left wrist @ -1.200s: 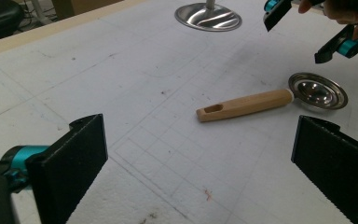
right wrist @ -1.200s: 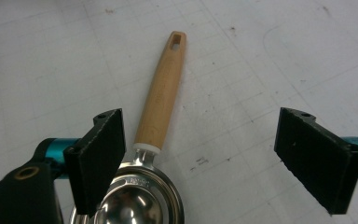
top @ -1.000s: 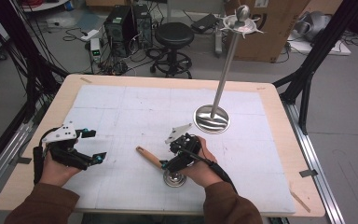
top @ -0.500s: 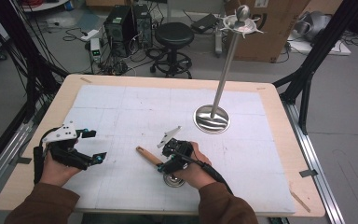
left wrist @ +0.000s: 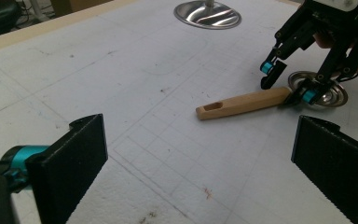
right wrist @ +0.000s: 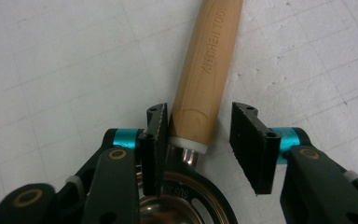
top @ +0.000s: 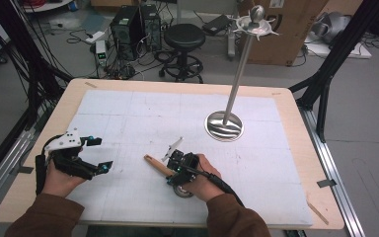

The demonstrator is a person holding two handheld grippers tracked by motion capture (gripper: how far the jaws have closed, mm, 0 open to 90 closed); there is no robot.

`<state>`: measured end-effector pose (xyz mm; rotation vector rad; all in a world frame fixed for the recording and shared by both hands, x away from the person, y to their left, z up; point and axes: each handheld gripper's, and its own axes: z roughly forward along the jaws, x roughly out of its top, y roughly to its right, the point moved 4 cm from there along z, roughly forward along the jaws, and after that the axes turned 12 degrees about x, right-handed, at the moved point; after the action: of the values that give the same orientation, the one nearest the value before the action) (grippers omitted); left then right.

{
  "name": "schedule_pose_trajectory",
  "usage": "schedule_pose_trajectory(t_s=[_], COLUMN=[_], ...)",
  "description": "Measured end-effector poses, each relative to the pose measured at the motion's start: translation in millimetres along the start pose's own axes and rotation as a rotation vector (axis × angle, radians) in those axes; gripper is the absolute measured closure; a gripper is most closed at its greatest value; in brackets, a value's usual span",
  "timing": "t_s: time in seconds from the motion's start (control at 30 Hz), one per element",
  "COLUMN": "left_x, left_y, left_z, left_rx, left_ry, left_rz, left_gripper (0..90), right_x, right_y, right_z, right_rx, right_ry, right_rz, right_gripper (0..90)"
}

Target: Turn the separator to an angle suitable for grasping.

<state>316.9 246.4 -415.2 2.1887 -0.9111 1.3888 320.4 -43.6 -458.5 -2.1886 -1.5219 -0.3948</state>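
Lying flat on the white gridded mat (top: 128, 118) of the bench (top: 296, 148): one strainer (right wrist: 186, 205) with a wooden handle (left wrist: 242, 103), landmark for this entry.

- Strainer: metal bowl with slotted holes, nearest the person; the handle points away from the bowl toward the left tongs. Handle is stamped "KITCHEN TOOL" and has a slot cut through its free end. A white collar joins handle to metal neck.
- Right tongs (right wrist: 199, 140): held by the right hand (top: 205, 175), set over the strainer at the collar end of the handle. Jaws parted, one on each side of the handle. The left-hand jaw in the right gripper view touches or nearly touches the wood; the other stands apart, mat visible in the gap. Not clenched on it.
- Left tongs (left wrist: 200, 158): held by the left hand (top: 59, 180), well left of the strainer, jaws spread wide with nothing between them, aimed toward the handle's slotted end.
- Stand (top: 224, 123): round polished metal base with tall pole and pronged top, beyond the strainer toward the far right of the mat, well apart from it.
- Stool (top: 183, 37): black, on the floor beyond the bench.
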Motion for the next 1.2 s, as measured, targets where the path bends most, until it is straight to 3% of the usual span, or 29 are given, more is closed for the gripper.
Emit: schedule_pose_trajectory(t_s=[0.03, 0.43, 0.83, 1.2], left_x=[0.0, 0.0, -0.5, -0.7], left_y=[0.0, 0.3, 0.7, -0.2], left_z=[0.1, -0.2, 1.2, 1.0], left_rx=[0.001, -0.001, -0.001, 0.003], left_ry=[0.000, -0.001, -0.007, -0.011], left_rz=[0.000, 0.003, 0.005, 0.007], left_gripper=[4.0, 4.0, 4.0, 4.0], right_x=[0.0, -3.3, -5.1, 0.6], right_y=[-0.4, 0.0, -1.3, -2.5], right_z=[-0.3, -7.1, -6.7, -2.3], right_rx=[0.010, 0.018, 0.039, 0.034], right_ry=[-0.001, -0.011, -0.026, -0.082], right_rz=[-0.001, -0.012, -0.004, 0.020], right_gripper=[62.2, 67.9, 67.0, 65.4])
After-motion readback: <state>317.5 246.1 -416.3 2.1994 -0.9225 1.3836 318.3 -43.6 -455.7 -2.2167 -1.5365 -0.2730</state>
